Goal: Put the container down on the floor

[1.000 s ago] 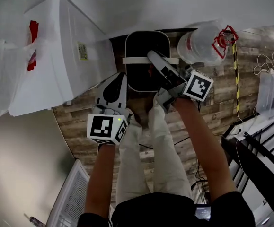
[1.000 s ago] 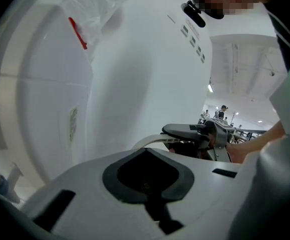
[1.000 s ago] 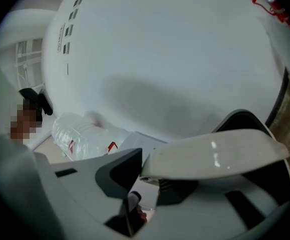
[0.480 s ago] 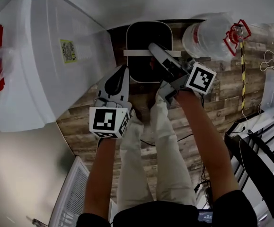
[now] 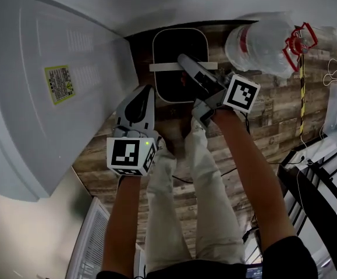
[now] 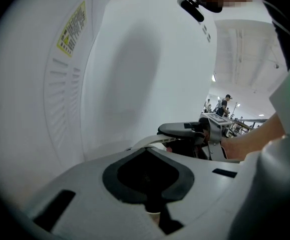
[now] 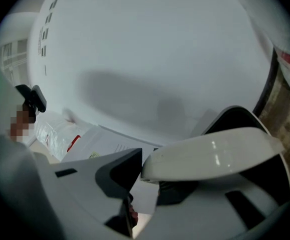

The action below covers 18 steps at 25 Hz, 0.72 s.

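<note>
Container (image 5: 174,48) – a dark, round-cornered bin with a white handle (image 5: 162,67) across its top – sits low against the wall at the far end of the wood-plank floor (image 5: 273,115), straight ahead of your legs (image 5: 180,202). From the head view you cannot tell whether its base is touching the planks.

Right gripper (image 5: 187,64): you have it reaching in over the container from the right, its marker cube (image 5: 240,93) trailing toward your forearm. In the right gripper view the white handle bar lies across the gap, butted against the dark pad of one jaw with the other jaw close beneath it – the jaws are closed onto the handle and nothing else.

Left gripper (image 5: 145,95): you hold it beside the container's near left corner, tip aimed at it but apart from it. In the left gripper view its two jaws meet along a thin seam with nothing between them; it is closed and empty. That same view shows the right gripper and the handle just beyond its tip.

Surroundings: a large white plastic box (image 5: 52,97) with a yellow-green label (image 5: 57,84) fills the left side, close to the container's left wall. A clear water jug (image 5: 261,39) with a red fitting (image 5: 299,39) lies on the floor just right of the container. Loose cables (image 5: 331,74) run along the far right edge.
</note>
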Tool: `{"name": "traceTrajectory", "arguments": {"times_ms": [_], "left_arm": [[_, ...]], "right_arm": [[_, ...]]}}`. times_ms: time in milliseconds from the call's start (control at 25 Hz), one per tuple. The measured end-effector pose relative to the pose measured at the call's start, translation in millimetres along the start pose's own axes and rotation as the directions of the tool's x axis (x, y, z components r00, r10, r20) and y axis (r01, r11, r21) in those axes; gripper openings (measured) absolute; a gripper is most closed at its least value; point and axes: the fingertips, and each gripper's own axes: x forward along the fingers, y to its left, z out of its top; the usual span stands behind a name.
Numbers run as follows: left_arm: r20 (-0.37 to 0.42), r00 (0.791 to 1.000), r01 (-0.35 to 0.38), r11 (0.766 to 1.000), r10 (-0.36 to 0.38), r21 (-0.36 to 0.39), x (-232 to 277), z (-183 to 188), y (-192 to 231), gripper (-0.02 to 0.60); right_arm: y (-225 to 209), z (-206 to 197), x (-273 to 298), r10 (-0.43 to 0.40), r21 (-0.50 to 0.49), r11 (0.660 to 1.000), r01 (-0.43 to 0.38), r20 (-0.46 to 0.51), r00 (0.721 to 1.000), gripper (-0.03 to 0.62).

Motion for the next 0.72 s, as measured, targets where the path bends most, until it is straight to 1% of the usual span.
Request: {"name": "traceTrajectory", "arguments": {"times_ms": [80, 120, 280, 320, 440, 600, 720], "left_arm": [[-0.009, 1.0, 0.001, 1.0, -0.001, 0.006, 4, -2, 1, 0.018], [-0.013, 1.0, 0.003, 1.0, -0.003, 0.003, 11, -9, 5, 0.018], [-0.032, 0.999, 0.018, 0.999, -0.019, -0.04, 56, -60, 26, 0.018], [-0.038, 0.999, 0.021, 0.999, -0.022, -0.043, 60, -65, 28, 0.018], [-0.053, 0.998, 0.028, 0.999, -0.03, -0.034, 59, -65, 29, 0.018], [-0.061, 0.997, 0.033, 0.998, -0.036, -0.053, 78, -86, 47, 0.018], [-0.061, 0.998, 0.021, 0.998, -0.025, -0.056, 85, -93, 53, 0.018]], "right_arm": [[-6, -1, 2, -0.002, 0.005, 1.0, 0.002, -0.004, 1.0, 0.084], [-18, -2, 4, -0.007, 0.008, 1.0, 0.007, -0.006, 1.0, 0.084], [-91, -11, 18, -0.045, 0.02, 0.999, 0.046, -0.023, 0.999, 0.084], [-99, -12, 20, -0.052, 0.023, 0.998, 0.053, -0.026, 0.998, 0.084], [-105, -15, 27, -0.064, 0.028, 0.997, 0.065, -0.031, 0.997, 0.084], [-141, -22, 39, -0.091, 0.028, 0.995, 0.092, -0.037, 0.995, 0.084], [-154, -24, 41, -0.095, 0.027, 0.995, 0.096, -0.044, 0.995, 0.084]]}}
